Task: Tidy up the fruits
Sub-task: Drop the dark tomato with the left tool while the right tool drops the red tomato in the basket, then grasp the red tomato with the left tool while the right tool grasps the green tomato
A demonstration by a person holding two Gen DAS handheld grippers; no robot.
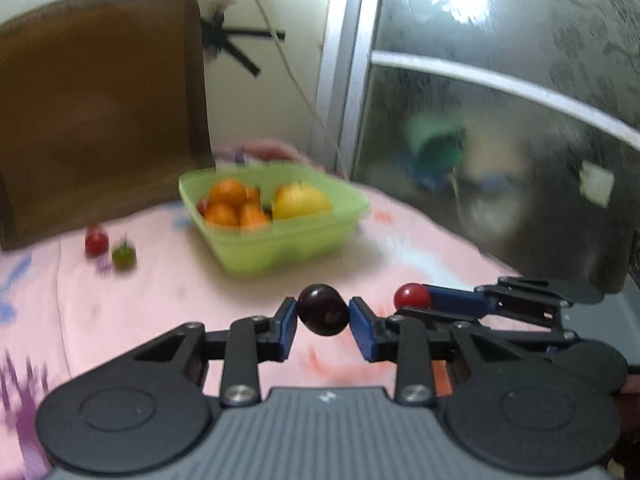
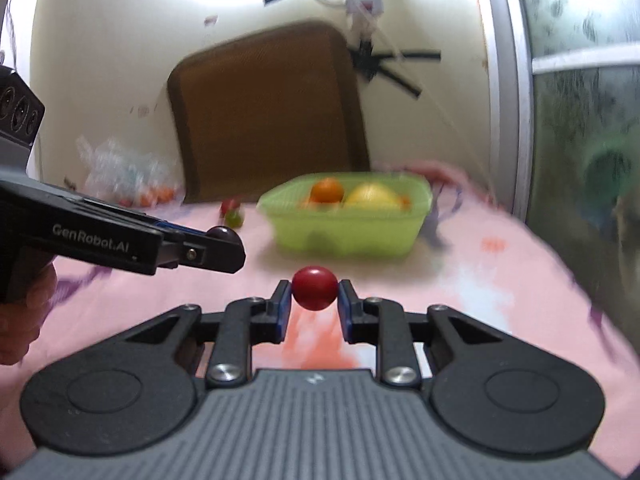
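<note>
My left gripper (image 1: 323, 316) is shut on a dark purple cherry tomato (image 1: 322, 309), held above the pink cloth. My right gripper (image 2: 314, 296) is shut on a red cherry tomato (image 2: 314, 288); that red tomato (image 1: 412, 296) also shows at the right of the left wrist view. The left gripper (image 2: 224, 240) with its dark tomato (image 2: 222, 233) appears at the left of the right wrist view. Ahead sits a green tub (image 1: 288, 236) holding oranges (image 1: 228, 200) and a yellow fruit (image 1: 300, 202). A red tomato (image 1: 96, 240) and a green one (image 1: 123, 255) lie left of the tub.
A brown cushion (image 2: 264, 112) leans on the wall behind the tub (image 2: 348, 232). A clear plastic bag (image 2: 120, 168) with small fruits lies at the back left. A frosted glass door (image 1: 500, 120) stands at the right. A hand (image 2: 20, 320) holds the left gripper.
</note>
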